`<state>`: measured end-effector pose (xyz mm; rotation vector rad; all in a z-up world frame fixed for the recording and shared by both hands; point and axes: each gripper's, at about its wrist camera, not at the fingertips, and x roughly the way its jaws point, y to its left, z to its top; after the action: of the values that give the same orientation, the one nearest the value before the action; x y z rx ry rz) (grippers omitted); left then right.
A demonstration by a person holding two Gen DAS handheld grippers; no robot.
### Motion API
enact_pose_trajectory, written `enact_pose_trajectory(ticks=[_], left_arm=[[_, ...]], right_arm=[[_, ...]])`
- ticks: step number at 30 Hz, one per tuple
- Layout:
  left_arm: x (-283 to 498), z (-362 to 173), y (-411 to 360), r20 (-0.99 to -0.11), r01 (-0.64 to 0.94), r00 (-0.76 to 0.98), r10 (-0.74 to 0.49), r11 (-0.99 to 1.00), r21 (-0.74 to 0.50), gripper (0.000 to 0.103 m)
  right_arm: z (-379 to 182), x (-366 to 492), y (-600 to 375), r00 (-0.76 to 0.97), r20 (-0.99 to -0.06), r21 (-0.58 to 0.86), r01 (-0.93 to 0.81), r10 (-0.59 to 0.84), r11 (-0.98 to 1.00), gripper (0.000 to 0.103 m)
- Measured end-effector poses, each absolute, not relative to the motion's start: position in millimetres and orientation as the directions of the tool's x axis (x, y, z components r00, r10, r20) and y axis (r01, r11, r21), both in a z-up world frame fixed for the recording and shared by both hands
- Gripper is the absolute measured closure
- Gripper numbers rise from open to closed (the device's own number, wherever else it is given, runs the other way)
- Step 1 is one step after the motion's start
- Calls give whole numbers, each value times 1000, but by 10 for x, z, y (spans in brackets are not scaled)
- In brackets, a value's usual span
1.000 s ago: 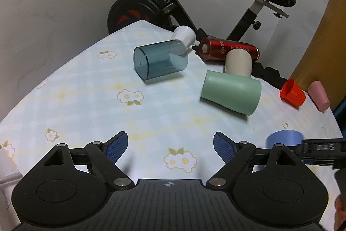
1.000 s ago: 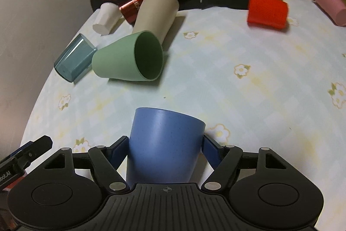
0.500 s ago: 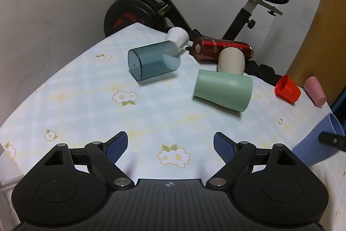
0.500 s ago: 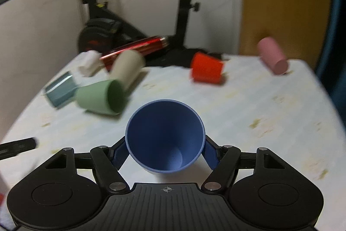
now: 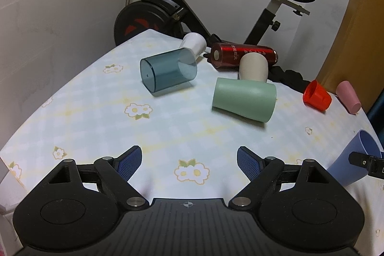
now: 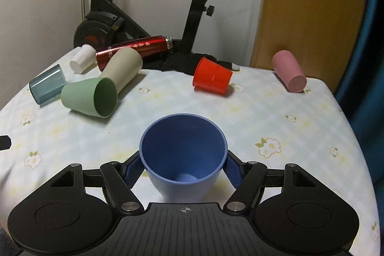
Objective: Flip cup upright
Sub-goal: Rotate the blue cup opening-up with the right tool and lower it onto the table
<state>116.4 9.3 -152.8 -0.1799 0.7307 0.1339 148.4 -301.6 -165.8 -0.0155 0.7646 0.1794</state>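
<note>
Cup flip, set-down step.
Right hand-held gripper (image 6: 183,166) clamps blue cup (image 6: 183,155) mouth-up near counter (image 6: 276,112) front edge; left hand-held gripper (image 5: 189,159) wide, empty. Next: seat base flat, release.

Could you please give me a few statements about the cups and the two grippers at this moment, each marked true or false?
1. The right gripper is shut on the blue cup, whose mouth faces up. True.
2. The left gripper holds the green cup. False: it is open and holds nothing; the green cup lies on its side on the table.
3. The red cup stands upright. False: it lies on its side.
4. The red flask lies on its side behind the beige cup. True.
5. The pink cup lies next to the teal cup. False: they lie at opposite sides of the table.
</note>
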Motion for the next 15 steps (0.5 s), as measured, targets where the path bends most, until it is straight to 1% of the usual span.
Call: enact_pose_trajectory(ticks=[7,8,9,11,13,15], left_arm=[[1130,-1422,80,-653,-183,753,80,979,-91,15],[1117,-1391,79,-644,-180,761,83,980,-86,15],[1101,-1353,75,-633,-176,770,86,981,-81,15],[1071,-1273,65,-614,-166,785,87,984,-72,14],[1038,-1161,48,-597,-152,798,82,986,-67,14],[987,-1026,-3,-564,-135,821,92,990,-36,13]], right_arm=[[-1589,1479,-3016,699,-698,60,-161,157,985,36],[-1562,1466,-3015,703,-694,59,-158,154,986,34],[-1539,1452,-3019,707,-691,64,-152,154,986,32],[-1461,1419,-3040,714,-679,92,-148,171,985,19],[-1366,1379,-3065,721,-666,119,-150,191,982,10],[-1256,1313,-3069,729,-655,128,-150,198,980,7]])
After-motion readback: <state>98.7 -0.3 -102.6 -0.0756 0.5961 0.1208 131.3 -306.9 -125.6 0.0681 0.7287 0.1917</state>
